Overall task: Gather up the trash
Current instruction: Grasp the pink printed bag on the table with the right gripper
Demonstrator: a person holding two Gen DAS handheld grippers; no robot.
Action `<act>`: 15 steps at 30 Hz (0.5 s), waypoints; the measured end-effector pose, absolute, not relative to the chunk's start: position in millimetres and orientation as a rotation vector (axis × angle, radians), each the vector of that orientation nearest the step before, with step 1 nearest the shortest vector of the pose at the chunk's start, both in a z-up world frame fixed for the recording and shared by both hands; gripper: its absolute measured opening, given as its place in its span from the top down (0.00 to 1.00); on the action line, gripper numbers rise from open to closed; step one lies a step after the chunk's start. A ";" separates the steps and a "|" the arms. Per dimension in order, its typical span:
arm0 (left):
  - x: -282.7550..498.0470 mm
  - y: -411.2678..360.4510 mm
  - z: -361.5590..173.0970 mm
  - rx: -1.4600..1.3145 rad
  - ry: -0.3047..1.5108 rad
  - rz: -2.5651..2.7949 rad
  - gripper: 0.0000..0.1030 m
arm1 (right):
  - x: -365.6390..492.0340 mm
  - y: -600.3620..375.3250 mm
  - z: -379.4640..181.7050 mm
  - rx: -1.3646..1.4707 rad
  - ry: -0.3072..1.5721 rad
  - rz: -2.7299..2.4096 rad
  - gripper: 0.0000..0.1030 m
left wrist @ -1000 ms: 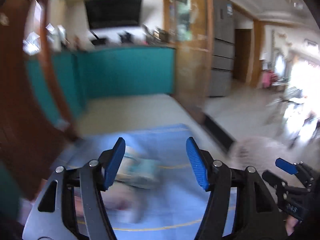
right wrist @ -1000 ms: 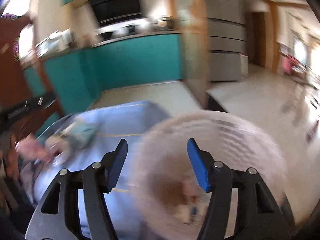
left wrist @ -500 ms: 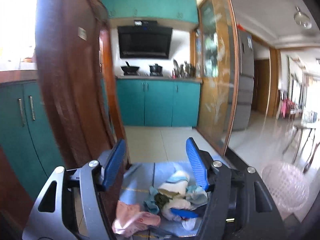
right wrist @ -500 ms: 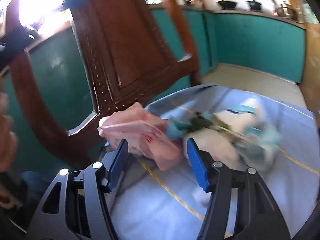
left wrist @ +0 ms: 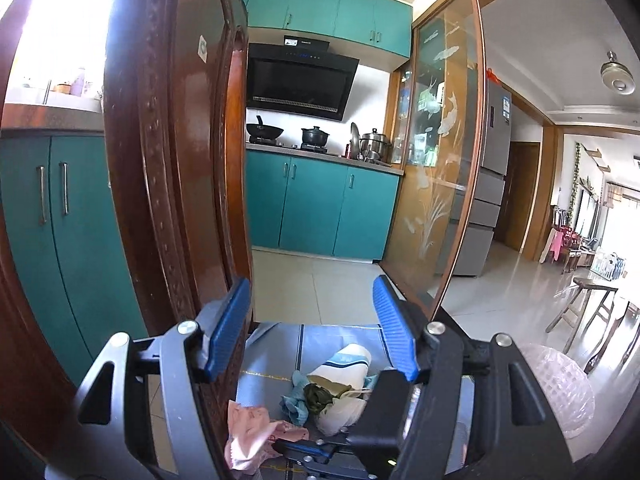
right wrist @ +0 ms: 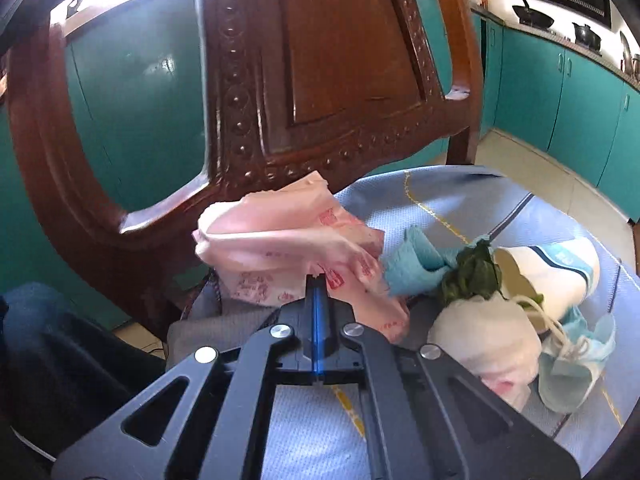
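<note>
Starting at the left of the left wrist view, the carved wooden chair back (left wrist: pixel 168 160) fills most of that side. Right next to it the left claw (left wrist: pixel 310 300) just hangs released, blue pads wide apart with nothing between them, pointing out toward the teal kitchen cabinets (left wrist: pixel 320 208). Below it is the trash, piled on the desk with the blue cloth (left wrist: pixel 272 360) over it, low in the middle of the frame. Way over at the lower right sits a see-through plastic basket (left wrist: pixel 560 392), well apart from the pile. In the right wrist view, going left to right again, there's the pink plastic bag (right wrist: pixel 280 240) up against the chair. The right claw (right wrist: pixel 317 280) has just been closing and is now clenched right at the bag's near edge. It looks like it's got a fold of the thin film pinched between the pads. Next to the bag there's a teal tissue (right wrist: pixel 412 264), then a dark green leafy scrap (right wrist: pixel 472 276) and a crumpled white tissue (right wrist: pixel 484 332). After those comes a tipped-over paper cup (right wrist: pixel 560 276) with a blue band. A light blue face mask (right wrist: pixel 572 372) is at the far right, and everything is touching in one heap.
</note>
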State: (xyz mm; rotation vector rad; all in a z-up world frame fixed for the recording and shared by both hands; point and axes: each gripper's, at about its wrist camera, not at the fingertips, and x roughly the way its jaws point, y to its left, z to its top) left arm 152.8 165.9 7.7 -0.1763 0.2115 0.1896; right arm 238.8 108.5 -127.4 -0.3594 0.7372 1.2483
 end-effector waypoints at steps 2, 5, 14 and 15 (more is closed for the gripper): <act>150.6 164.2 5.8 -0.183 0.208 0.189 0.38 | 235.5 99.3 -124.2 -0.347 0.733 1.249 0.99; 147.4 167.3 3.7 -0.194 0.200 0.181 0.37 | 231.7 85.8 -113.7 -0.319 0.711 1.262 0.99; 149.7 170.3 -0.8 -0.198 0.221 0.179 0.36 | 245.0 104.6 -110.1 -0.444 0.625 1.262 0.54; 150.4 171.6 -1.4 -0.204 0.225 0.177 0.36 | 247.7 107.8 -109.5 -0.453 0.615 1.276 0.53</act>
